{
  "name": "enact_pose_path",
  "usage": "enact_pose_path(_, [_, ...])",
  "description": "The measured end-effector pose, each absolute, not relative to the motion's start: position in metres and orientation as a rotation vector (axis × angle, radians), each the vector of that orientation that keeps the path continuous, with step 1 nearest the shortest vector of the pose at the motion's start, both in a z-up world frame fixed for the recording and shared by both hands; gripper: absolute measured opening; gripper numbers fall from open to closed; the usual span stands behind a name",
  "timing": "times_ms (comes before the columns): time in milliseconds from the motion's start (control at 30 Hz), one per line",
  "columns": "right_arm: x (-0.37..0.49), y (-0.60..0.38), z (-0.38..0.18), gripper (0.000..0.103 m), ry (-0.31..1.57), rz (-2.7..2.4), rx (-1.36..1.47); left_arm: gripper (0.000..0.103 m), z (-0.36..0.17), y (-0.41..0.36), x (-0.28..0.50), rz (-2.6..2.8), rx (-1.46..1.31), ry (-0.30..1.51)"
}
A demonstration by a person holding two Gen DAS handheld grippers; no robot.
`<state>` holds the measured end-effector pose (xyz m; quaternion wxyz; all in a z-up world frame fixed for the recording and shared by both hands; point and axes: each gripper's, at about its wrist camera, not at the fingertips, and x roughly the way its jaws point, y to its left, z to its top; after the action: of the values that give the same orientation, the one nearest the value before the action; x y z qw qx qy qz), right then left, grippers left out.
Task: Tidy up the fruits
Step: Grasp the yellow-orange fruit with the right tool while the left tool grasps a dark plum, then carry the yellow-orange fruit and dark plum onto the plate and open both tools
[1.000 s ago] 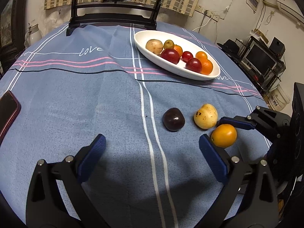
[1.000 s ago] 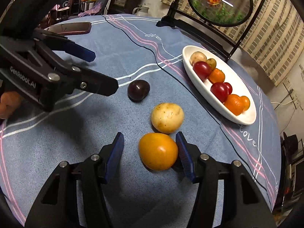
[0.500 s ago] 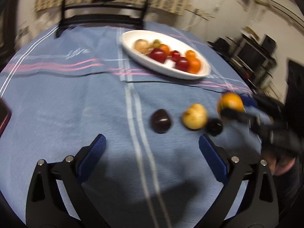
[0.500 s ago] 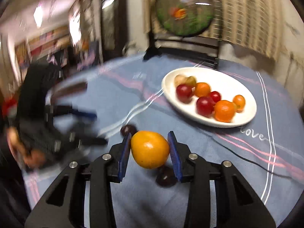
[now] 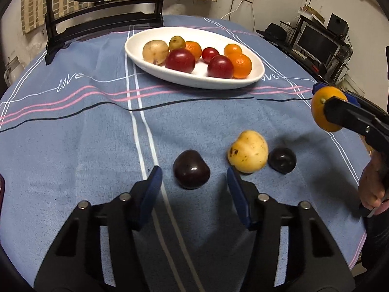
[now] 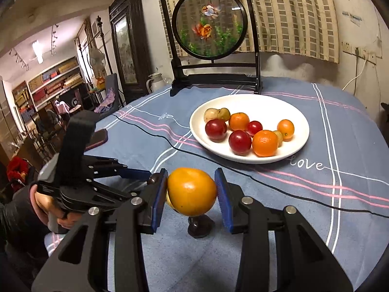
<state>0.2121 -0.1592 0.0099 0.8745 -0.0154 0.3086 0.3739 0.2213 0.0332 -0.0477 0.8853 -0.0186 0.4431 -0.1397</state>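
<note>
My right gripper (image 6: 191, 191) is shut on an orange fruit (image 6: 192, 191) and holds it above the blue tablecloth, short of the white oval plate (image 6: 295, 146) of several fruits. It also shows in the left wrist view (image 5: 324, 112). My left gripper (image 5: 193, 181) is open, low over the cloth, its pads either side of a dark plum (image 5: 191, 169). A yellow pear-like fruit (image 5: 248, 151) lies just right of it, touching a smaller dark plum (image 5: 282, 159). The plate (image 5: 194, 80) lies beyond them.
A black framed round goldfish screen (image 6: 210, 24) stands at the table's far edge behind the plate. A dark phone (image 6: 97, 137) lies on the cloth at the left. A black cable (image 6: 267, 182) crosses the cloth. Shelves and electronics stand off the table.
My right gripper closed on the orange fruit and lifted it off the cloth toward the plate, uncovering a small dark plum. My left gripper moved forward to the larger dark plum and narrowed.
</note>
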Motion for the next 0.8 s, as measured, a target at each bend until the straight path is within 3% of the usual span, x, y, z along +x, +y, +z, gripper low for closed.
enact_pose_path(333, [0.212,-0.159,0.011,0.04,0.641,0.781,-0.025,0.041,-0.051,0.031,0.225,-0.262,-0.022,0.913])
enact_pose_path(467, [0.215,-0.159,0.009,0.04,0.652,0.774,-0.023,0.03,-0.05,0.03,0.223,-0.233,-0.003,0.906])
enact_pose_path(800, [0.239,-0.16,-0.002,0.04,0.715,0.751,0.041,0.03,-0.036,0.036,0.228,-0.27,-0.084,0.891])
